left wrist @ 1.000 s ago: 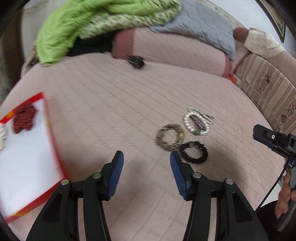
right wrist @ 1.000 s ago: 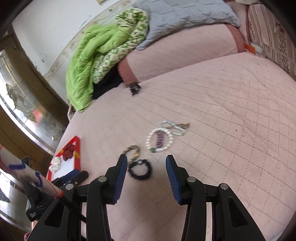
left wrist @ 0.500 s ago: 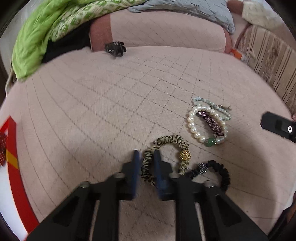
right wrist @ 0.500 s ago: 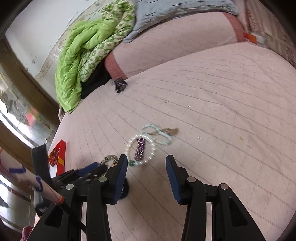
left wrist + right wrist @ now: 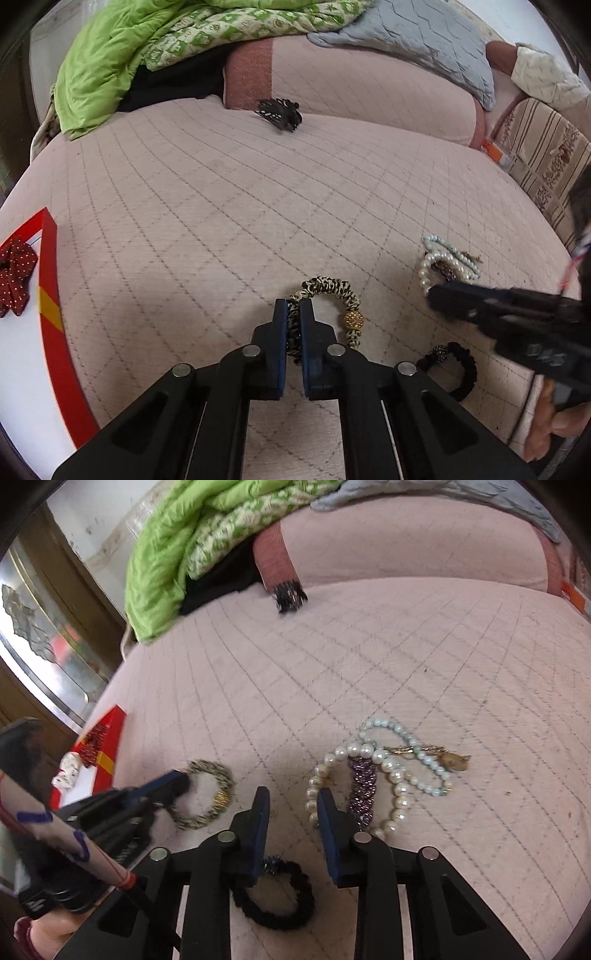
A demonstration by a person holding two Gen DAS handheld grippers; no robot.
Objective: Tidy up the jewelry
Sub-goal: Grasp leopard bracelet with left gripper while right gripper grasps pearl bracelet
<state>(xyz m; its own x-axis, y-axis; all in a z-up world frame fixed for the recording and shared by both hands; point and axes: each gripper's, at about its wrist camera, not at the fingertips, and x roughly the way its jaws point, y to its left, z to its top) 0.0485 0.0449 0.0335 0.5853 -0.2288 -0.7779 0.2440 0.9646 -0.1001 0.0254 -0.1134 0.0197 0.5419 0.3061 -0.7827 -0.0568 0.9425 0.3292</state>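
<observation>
Jewelry lies on a pink quilted bed cover (image 5: pixel 221 206). My left gripper (image 5: pixel 293 314) is shut on a leopard-print scrunchie bracelet (image 5: pixel 332 290) with a gold bead; in the right wrist view its blue tips (image 5: pixel 177 782) clamp the same bracelet (image 5: pixel 221 779). My right gripper (image 5: pixel 291 797) hangs low over the cover, jaws closing. The left edge of a white pearl bracelet (image 5: pixel 391 771) sits just inside its right finger, unpressed. A black scrunchie (image 5: pixel 280 897) lies under its left finger. A purple bracelet (image 5: pixel 364 786) and a pale-blue bead bracelet (image 5: pixel 406 744) overlap the pearls.
A white tray with a red rim (image 5: pixel 50 295) at the left holds a red dotted bow (image 5: pixel 14 277). A black hair clip (image 5: pixel 280 114) lies by the bolster. Green blankets (image 5: pixel 110 55) and a grey pillow (image 5: pixel 424 37) pile behind. A hand (image 5: pixel 554 424) holds the right gripper.
My left gripper moved forward and shut on the leopard-print bracelet. My right gripper dropped toward the pearl bracelet, passing over the black scrunchie, and its jaws narrowed.
</observation>
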